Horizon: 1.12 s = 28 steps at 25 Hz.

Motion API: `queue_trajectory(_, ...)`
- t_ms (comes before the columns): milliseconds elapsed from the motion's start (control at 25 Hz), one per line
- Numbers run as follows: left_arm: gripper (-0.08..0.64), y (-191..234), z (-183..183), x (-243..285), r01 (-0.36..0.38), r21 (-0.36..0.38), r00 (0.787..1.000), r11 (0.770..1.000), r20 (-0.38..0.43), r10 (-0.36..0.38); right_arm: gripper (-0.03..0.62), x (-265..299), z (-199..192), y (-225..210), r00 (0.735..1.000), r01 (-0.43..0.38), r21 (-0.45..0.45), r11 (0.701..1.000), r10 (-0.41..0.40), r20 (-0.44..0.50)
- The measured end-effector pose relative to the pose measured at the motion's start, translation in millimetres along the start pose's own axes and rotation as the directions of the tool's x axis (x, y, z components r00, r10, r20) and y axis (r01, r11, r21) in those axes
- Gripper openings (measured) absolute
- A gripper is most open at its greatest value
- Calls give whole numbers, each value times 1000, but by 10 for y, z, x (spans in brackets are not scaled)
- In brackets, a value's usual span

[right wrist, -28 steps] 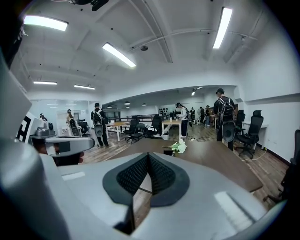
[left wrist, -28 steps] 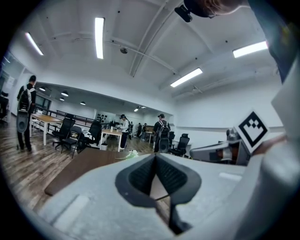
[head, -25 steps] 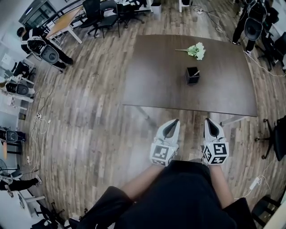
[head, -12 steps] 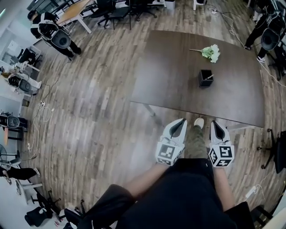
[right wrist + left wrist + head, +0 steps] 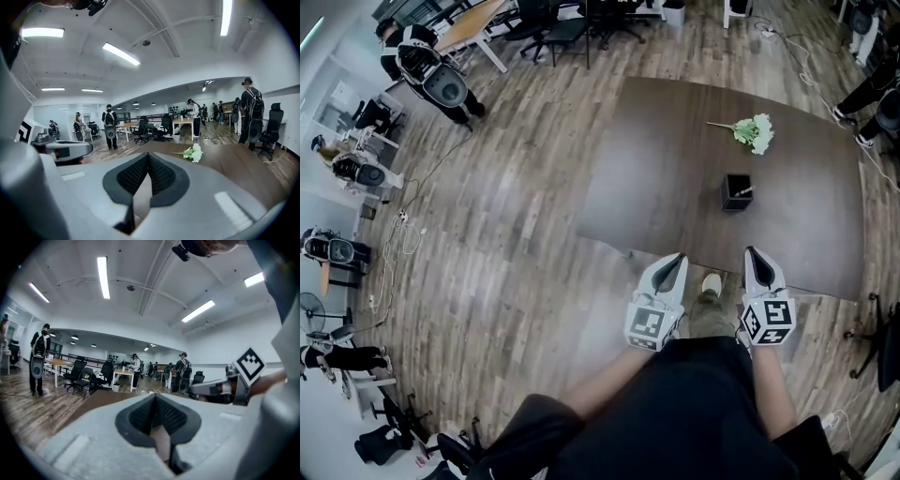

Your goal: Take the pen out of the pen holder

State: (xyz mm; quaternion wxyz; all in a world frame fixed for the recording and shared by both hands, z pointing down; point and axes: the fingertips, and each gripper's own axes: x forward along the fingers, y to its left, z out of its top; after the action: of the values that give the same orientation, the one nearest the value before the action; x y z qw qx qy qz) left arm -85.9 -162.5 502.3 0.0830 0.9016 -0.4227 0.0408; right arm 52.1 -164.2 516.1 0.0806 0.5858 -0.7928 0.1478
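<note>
Over at the upper left of the head view, a person (image 5: 417, 58) carrying a pack stands near a light wooden desk (image 5: 473, 21) and black office chairs (image 5: 564, 26); a wood-plank floor (image 5: 487, 244) fills the left half of the frame; right of centre stands a dark brown table (image 5: 666, 169).

Just below the table's near edge, the left gripper (image 5: 674, 260) points towards it, its jaws pressed together with nothing between them; its marker cube (image 5: 645, 324) sits at the back, against the wearer's dark clothing. A light shoe (image 5: 710, 284) shows on the floor between the two grippers.

On the table, right of centre, sits the black square pen holder (image 5: 735, 195), well apart from both grippers; the pen (image 5: 744, 190) stands in it, leaning towards its right side. Further back on the table, towards the upper right, lies a bunch of pale green-white flowers (image 5: 757, 133), stem pointing left.

The right gripper (image 5: 751, 253) hangs beside the left one at the lower right, jaws likewise closed on nothing.
</note>
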Motion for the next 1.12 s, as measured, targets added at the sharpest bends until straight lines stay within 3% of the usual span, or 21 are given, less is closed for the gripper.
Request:
queue_trajectory(400,3,-37,-26,1378,-13,42,997,999,-73,16,2,803,-20,-1373,997,29,72,997,-23,-77)
queue_trajectory(600,3,43,27,1887,-60,52,996,997,-66,63,3,1276,-53,-1750,990,-44,95,995,56,-126)
queue_trajectory(760,3,51,-49,2344,-61,6,994,998,-93,61,6,1618,-154,-2097,981,-76,81,994,90,-174)
queue_trajectory(1120,3,366,-85,2862,-174,-30,979,984,-111,169,57,2326,-589,-2494,930,-167,7,986,160,-330)
